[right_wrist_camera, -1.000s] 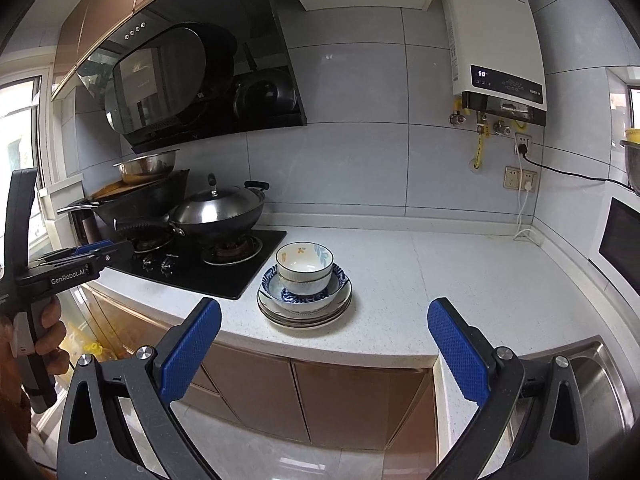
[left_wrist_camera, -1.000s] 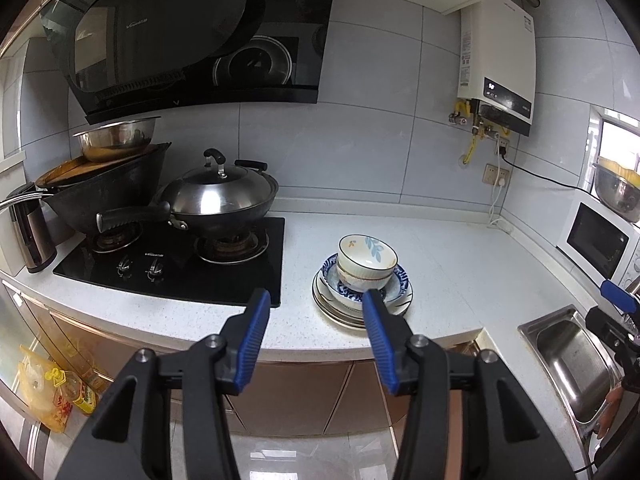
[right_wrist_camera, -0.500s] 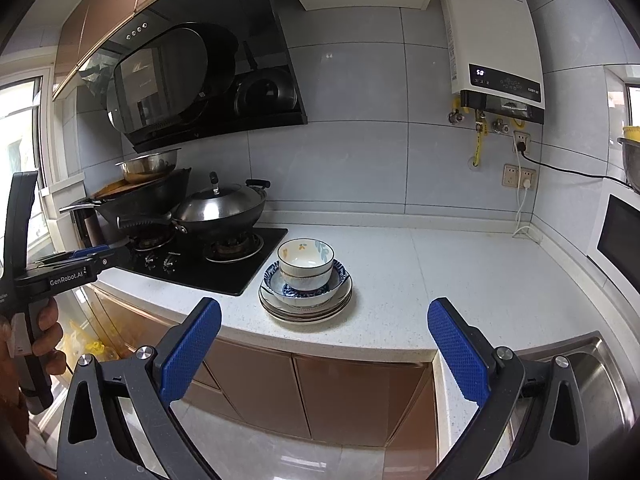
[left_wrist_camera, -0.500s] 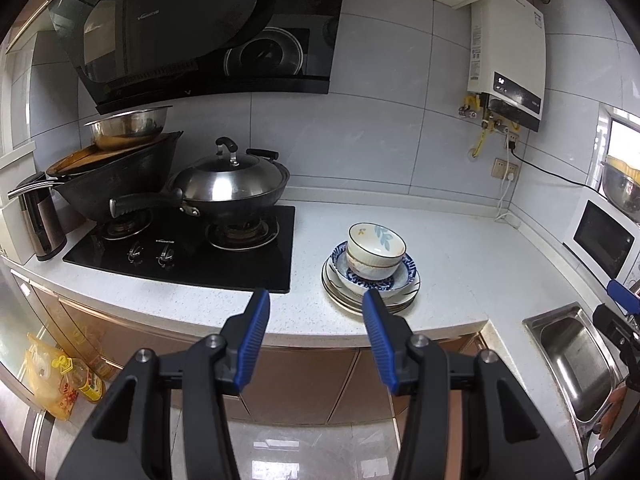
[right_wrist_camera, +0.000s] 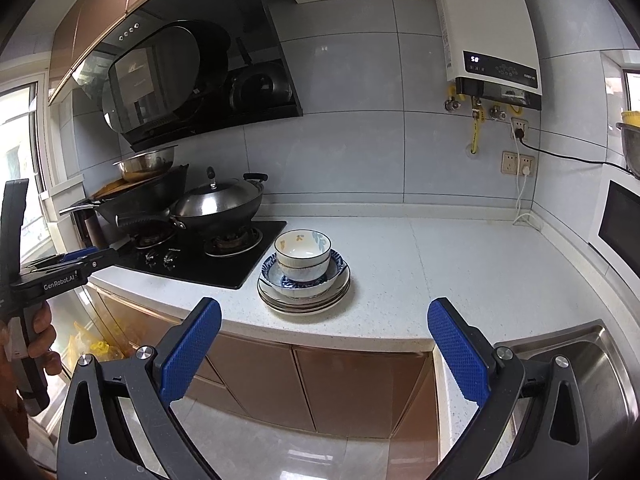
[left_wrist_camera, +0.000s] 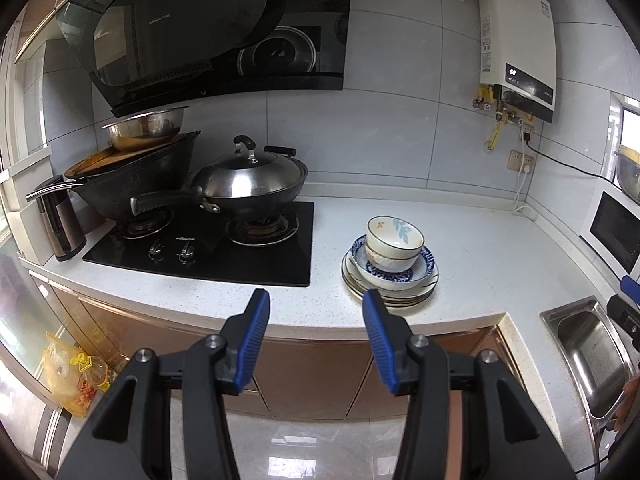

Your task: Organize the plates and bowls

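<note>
Bowls [left_wrist_camera: 394,242] are sitting nested atop stacked plates [left_wrist_camera: 390,294] on the tabletop [left_wrist_camera: 500,264], at three o'clock from the stove [left_wrist_camera: 208,246]. Left gripper [left_wrist_camera: 316,316] jaws are gaping partway, empty; right gripper [right_wrist_camera: 324,330] jaws are spreading wide, empty.

The left claw [left_wrist_camera: 316,312], black-framed with blue ribbed pads, is held level and points forward; its jaws stand partly apart with nothing between them. From the right wrist view it shows side-on at the left edge [right_wrist_camera: 68,266], its handle wrapped by the person's left hand [right_wrist_camera: 38,340]. The right claw [right_wrist_camera: 324,330], of the same black frame with blue textured pads, has its jaws spread wide, wider than the left one's, and grips nothing. Its blue tip [left_wrist_camera: 630,286] pokes in at the left view's right edge.
</note>
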### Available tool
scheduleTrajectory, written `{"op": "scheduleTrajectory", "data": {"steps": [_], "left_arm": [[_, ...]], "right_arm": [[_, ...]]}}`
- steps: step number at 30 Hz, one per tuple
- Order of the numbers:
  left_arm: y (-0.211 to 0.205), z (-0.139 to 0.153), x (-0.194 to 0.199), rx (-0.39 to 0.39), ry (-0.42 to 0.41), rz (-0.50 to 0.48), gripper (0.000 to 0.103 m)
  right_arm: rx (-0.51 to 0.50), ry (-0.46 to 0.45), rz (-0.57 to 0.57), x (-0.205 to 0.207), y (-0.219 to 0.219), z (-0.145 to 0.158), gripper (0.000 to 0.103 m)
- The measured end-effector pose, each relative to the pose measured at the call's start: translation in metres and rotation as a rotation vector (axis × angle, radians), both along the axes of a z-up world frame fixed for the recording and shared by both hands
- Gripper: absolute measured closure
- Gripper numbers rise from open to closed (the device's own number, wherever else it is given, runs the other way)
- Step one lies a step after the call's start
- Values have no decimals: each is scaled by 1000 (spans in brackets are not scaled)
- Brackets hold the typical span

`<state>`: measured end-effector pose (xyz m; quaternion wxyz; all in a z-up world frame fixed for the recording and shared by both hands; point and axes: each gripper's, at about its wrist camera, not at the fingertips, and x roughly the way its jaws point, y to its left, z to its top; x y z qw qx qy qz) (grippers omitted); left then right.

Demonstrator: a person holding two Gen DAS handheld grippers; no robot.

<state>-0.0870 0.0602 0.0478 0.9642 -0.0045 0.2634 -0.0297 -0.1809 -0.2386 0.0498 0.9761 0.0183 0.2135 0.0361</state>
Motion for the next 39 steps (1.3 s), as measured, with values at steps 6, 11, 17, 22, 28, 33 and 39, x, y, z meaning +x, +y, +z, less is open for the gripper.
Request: {"op": "scheduleTrajectory", "data": {"steps": [6, 11, 17, 22, 28, 33, 39], "left_arm": [[6, -4, -3, 10, 16, 28, 56], [9, -7, -5, 12, 23, 42, 56], [13, -8, -7, 13, 26, 53, 56], [16, -9, -6, 8, 29, 55, 56], [15, -8, -6, 11, 27, 55, 56], [16, -10, -6, 21, 32, 48, 56], [15, -13, -7, 28, 36, 46, 56]], "right_arm": [[-3, 9, -29, -4, -14, 0, 1], [-1, 12, -52, -7, -27, 0, 1], [5, 19, -69, -9, -34, -2, 1], [4, 23, -72, -7, -35, -1, 1], [-4, 25, -64, -7, -32, -2, 1], [-16, 47, -82, -4, -33, -2, 1], [-19, 81, -103, -1, -35, -5, 1]]}}
